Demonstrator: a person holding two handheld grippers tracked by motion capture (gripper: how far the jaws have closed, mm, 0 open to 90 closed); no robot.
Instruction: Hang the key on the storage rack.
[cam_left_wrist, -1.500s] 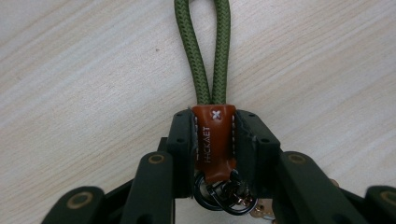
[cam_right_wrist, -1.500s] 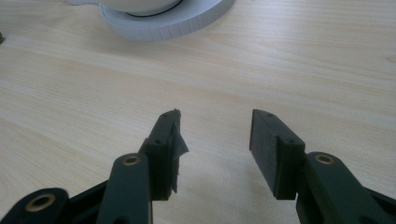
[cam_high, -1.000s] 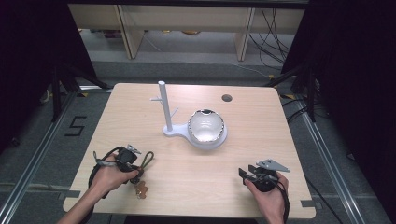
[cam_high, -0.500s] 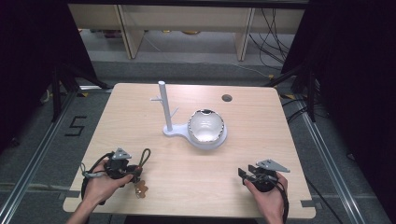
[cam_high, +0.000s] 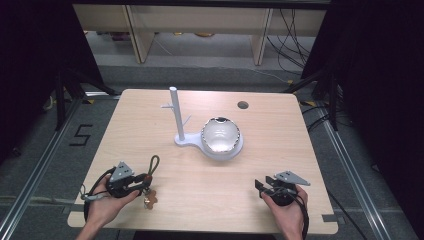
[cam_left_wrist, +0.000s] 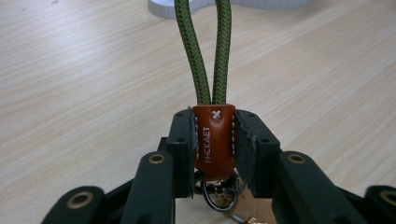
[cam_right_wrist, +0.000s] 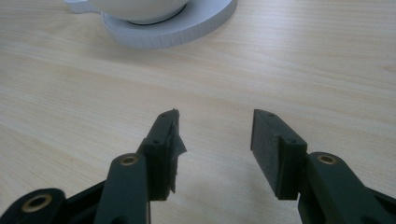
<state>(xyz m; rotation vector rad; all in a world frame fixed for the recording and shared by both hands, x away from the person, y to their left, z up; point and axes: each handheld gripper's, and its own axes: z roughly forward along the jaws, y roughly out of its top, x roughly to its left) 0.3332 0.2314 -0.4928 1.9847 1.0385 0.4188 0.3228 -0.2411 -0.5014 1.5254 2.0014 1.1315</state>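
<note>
From above, the left gripper (cam_high: 131, 181) sits near the light wooden table's (cam_high: 200, 195) front-left edge, a green cord-loop keychain with brown leather tab (cam_high: 151, 172) at its tip; the right gripper (cam_high: 270, 186) rests front-right. Left gripper view: both jaws clamp that leather tab (cam_left_wrist: 214, 140), green loop running forward toward the white stand base (cam_left_wrist: 224, 4). Right gripper view: jaws spread apart over bare wood, gripping nothing.
</note>
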